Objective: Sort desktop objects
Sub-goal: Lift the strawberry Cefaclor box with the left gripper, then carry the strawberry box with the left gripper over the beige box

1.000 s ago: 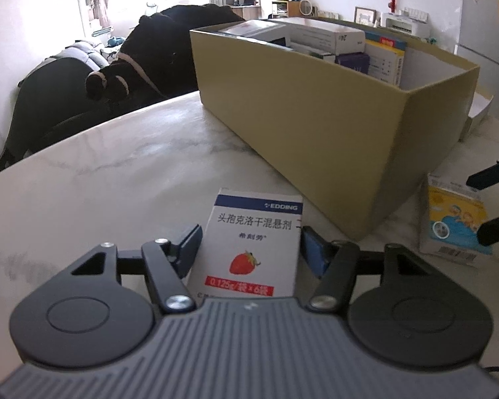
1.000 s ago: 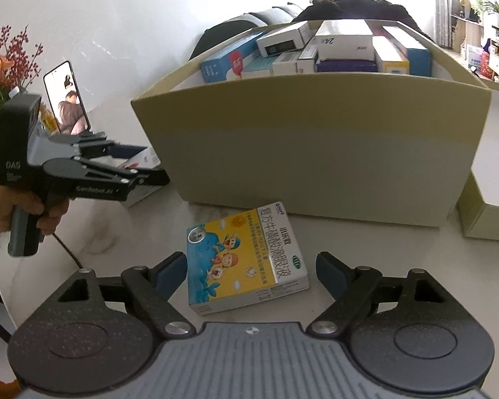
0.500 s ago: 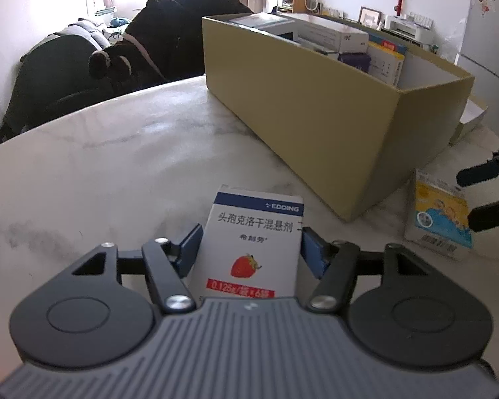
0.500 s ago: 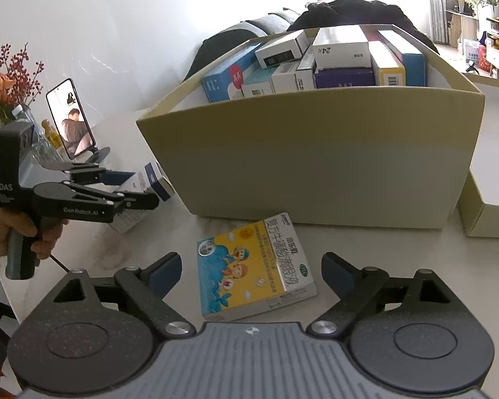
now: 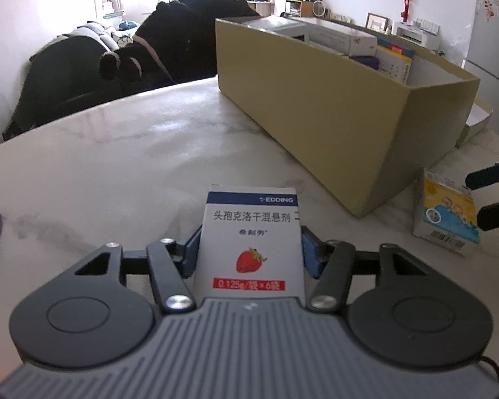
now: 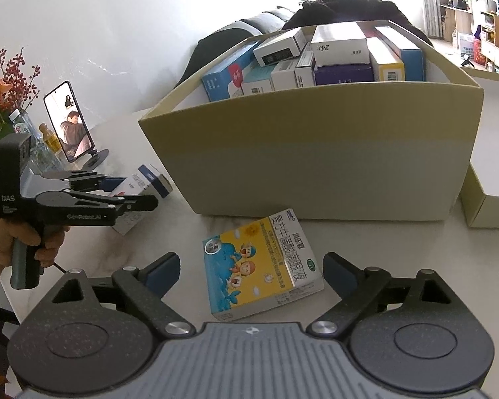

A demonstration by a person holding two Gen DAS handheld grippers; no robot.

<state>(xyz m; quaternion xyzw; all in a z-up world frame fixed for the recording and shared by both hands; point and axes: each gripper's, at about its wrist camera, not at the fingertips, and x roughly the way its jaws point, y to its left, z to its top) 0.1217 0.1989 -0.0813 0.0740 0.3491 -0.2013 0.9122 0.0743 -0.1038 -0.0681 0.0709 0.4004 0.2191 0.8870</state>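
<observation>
Closing left tool (image 5: 249, 249) on flat strawberry carton (image 5: 251, 242) | right tool (image 6: 249, 266) wide, opening

Bright window backlight, blown-out highlights, fisheye-bent edges, sharp foreground

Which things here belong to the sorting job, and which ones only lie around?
Job:
- white strawberry box, between the closing left gripper
- yellow cartoon box
- cardboard box holding medicine packs
- right gripper, wide open

Lying about:
- phone
- flowers
- lid
</observation>
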